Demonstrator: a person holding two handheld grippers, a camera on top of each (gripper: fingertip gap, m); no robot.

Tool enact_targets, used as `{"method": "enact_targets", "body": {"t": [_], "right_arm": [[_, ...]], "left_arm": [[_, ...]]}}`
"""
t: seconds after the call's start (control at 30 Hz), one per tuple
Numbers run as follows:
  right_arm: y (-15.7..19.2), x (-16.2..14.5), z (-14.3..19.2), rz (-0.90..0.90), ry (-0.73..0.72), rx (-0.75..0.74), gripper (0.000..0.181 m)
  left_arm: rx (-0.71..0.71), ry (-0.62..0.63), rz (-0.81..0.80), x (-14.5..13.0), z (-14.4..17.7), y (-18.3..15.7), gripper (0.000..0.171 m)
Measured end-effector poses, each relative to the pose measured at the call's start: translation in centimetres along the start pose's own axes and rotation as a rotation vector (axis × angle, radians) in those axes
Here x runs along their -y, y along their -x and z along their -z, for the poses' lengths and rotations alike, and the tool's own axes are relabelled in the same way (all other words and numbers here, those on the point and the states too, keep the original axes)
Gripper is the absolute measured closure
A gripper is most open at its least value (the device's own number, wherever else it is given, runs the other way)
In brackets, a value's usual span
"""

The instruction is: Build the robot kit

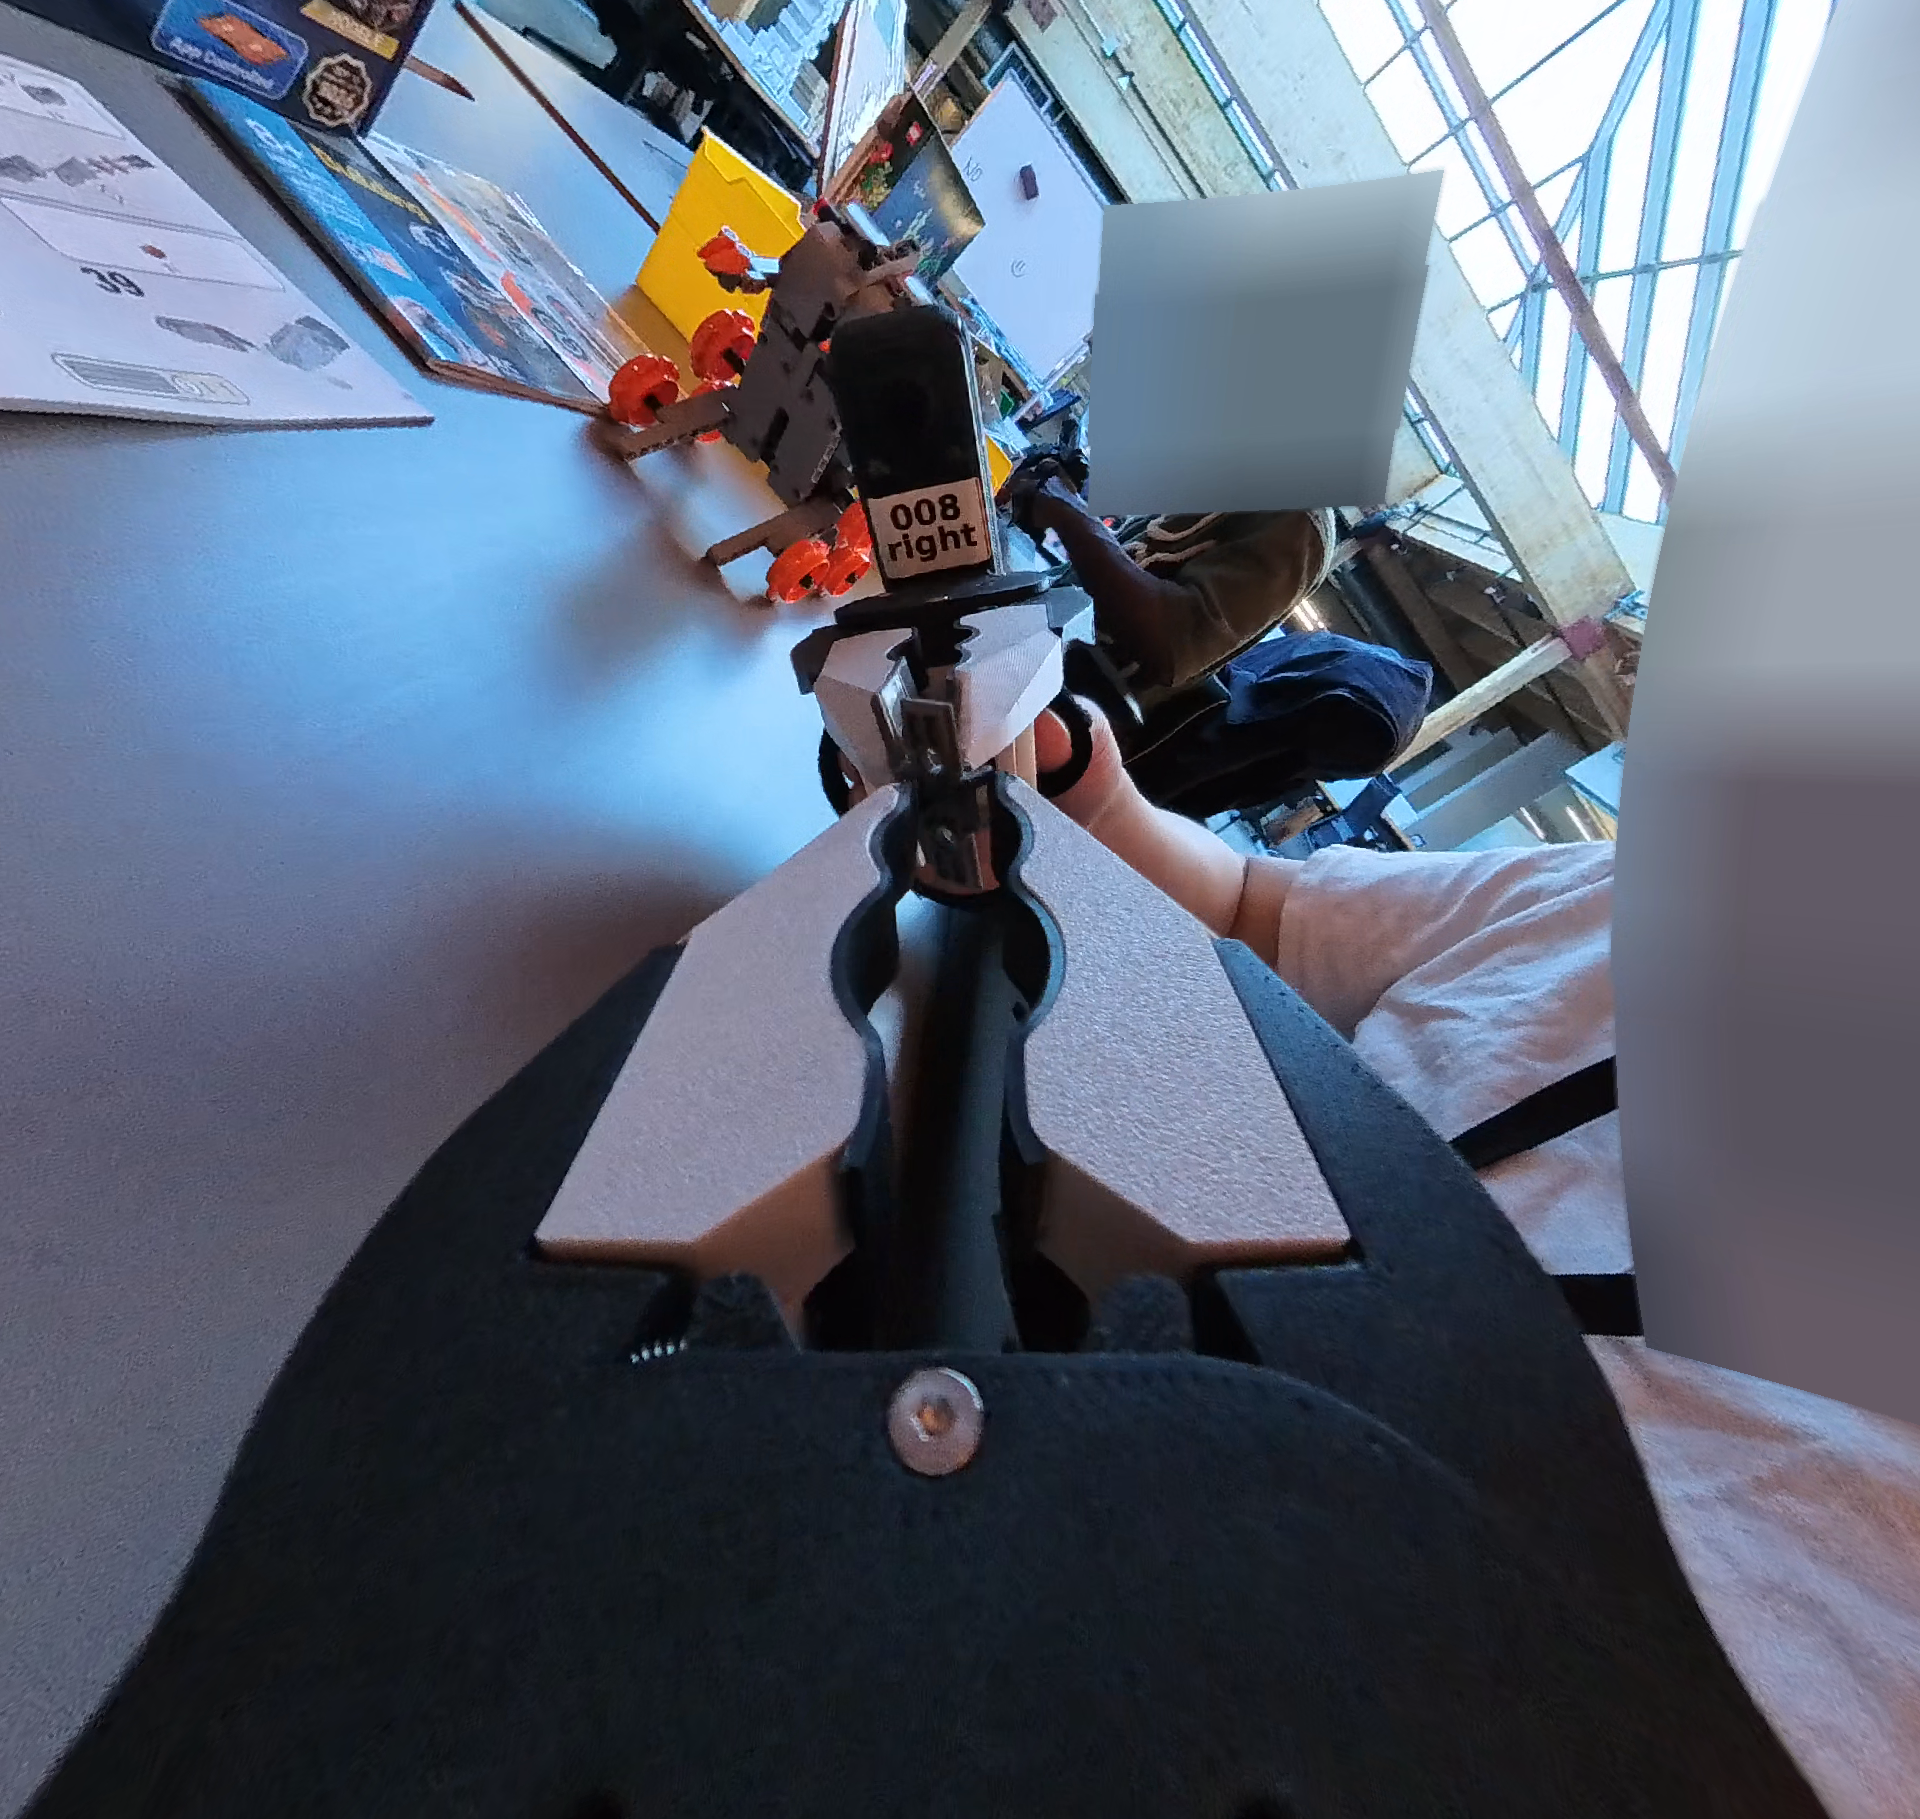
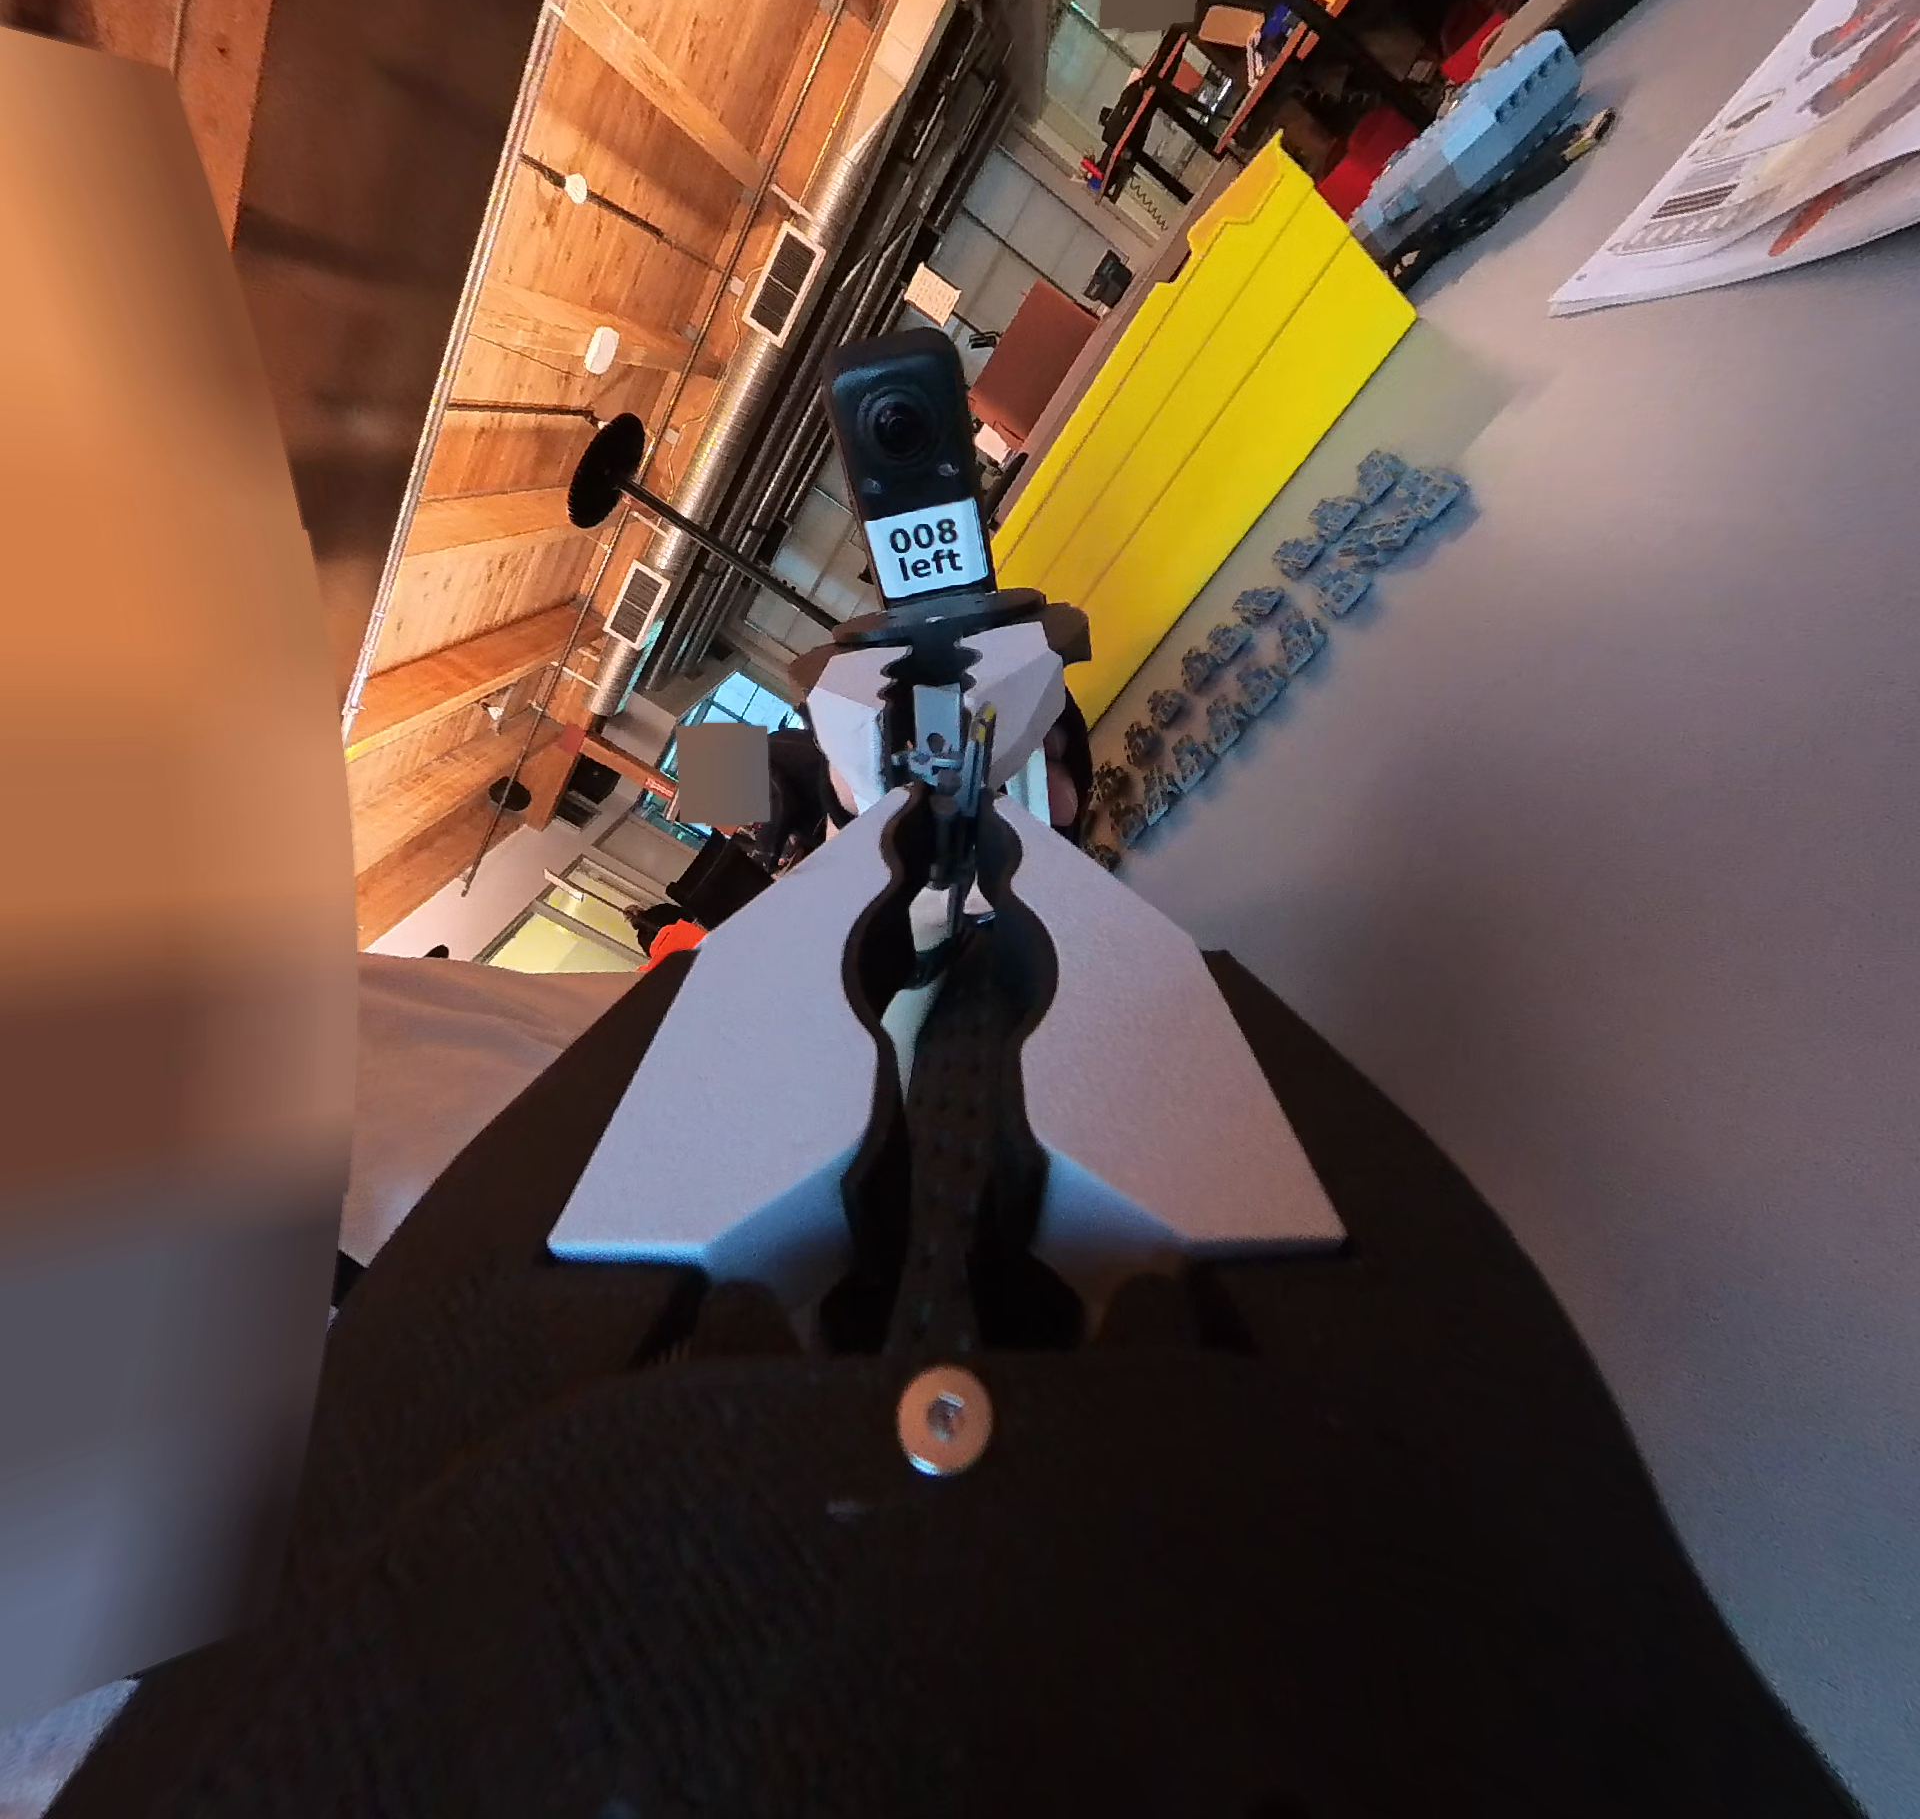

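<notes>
My two grippers meet tip to tip above the grey table (image 1: 312,730). My left gripper (image 1: 948,801) is shut on a small dark grey brick part (image 1: 951,839). In the same view my right gripper (image 1: 928,673) faces it, shut on a small light grey brick part (image 1: 923,730). The two parts touch between the tips. In the right wrist view my right gripper (image 2: 940,813) is shut on its thin grey part (image 2: 951,839), and the left gripper (image 2: 935,699) holds a grey part (image 2: 935,720) against it. How the parts join is too small to tell.
A grey brick model with orange wheels (image 1: 779,387) stands by a yellow box (image 1: 717,231). An instruction booklet (image 1: 135,263) and blue boxes (image 1: 436,252) lie far left. Rows of small grey parts (image 2: 1299,626) lie beside the yellow box (image 2: 1216,439). A hand (image 1: 1101,782) holds the right gripper. My two grippers' fingertips are within a few centimetres of each other.
</notes>
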State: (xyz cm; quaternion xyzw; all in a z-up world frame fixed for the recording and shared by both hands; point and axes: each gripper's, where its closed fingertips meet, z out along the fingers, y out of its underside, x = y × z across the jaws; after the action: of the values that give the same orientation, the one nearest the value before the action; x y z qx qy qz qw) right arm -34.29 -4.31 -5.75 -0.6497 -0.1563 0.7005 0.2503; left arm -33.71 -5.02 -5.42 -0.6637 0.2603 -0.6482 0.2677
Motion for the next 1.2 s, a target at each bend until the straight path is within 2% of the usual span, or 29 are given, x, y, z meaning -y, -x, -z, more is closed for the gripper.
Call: {"method": "enact_targets", "body": {"t": [0.23,0.33,0.4,0.6,0.7,0.73,0.93,1.07,1.2], "right_arm": [[1.6,0.2,-0.1,-0.045,-0.023,0.118,0.177],[1.4,0.2,-0.1,-0.023,-0.023,0.098,0.177],[1.4,0.3,-0.1,0.111,-0.019,0.043,0.177],[1.9,1.0,0.2,0.708,-0.021,-0.215,0.177],[1.7,0.8,0.2,0.891,0.002,-0.310,0.176],[1.8,0.6,0.1,0.925,0.013,-0.317,0.177],[1.8,0.3,-0.1,0.977,0.022,-0.340,0.176],[1.2,0.2,0.1,0.960,0.038,-0.370,0.177],[0.9,0.0,0.0,0.979,0.057,-0.390,0.177]], "left_arm": [[-0.193,-0.052,0.148,0.8,0.3,-1.7,0.163],[-0.164,-0.056,0.127,0.7,0.4,-1.4,0.163],[-0.115,-0.060,0.036,0.8,0.4,-1.4,0.162],[0.010,-0.088,-0.228,1.6,0.6,-2.3,0.160],[0.080,-0.070,-0.299,1.3,0.3,-1.9,0.159],[0.102,-0.063,-0.315,1.2,0.3,-1.7,0.164],[0.210,-0.050,-0.422,1.1,0.3,-1.3,0.169],[0.256,-0.044,-0.424,0.8,0.3,-0.7,0.169],[0.246,-0.046,-0.379,0.6,0.3,-0.4,0.170]]}}
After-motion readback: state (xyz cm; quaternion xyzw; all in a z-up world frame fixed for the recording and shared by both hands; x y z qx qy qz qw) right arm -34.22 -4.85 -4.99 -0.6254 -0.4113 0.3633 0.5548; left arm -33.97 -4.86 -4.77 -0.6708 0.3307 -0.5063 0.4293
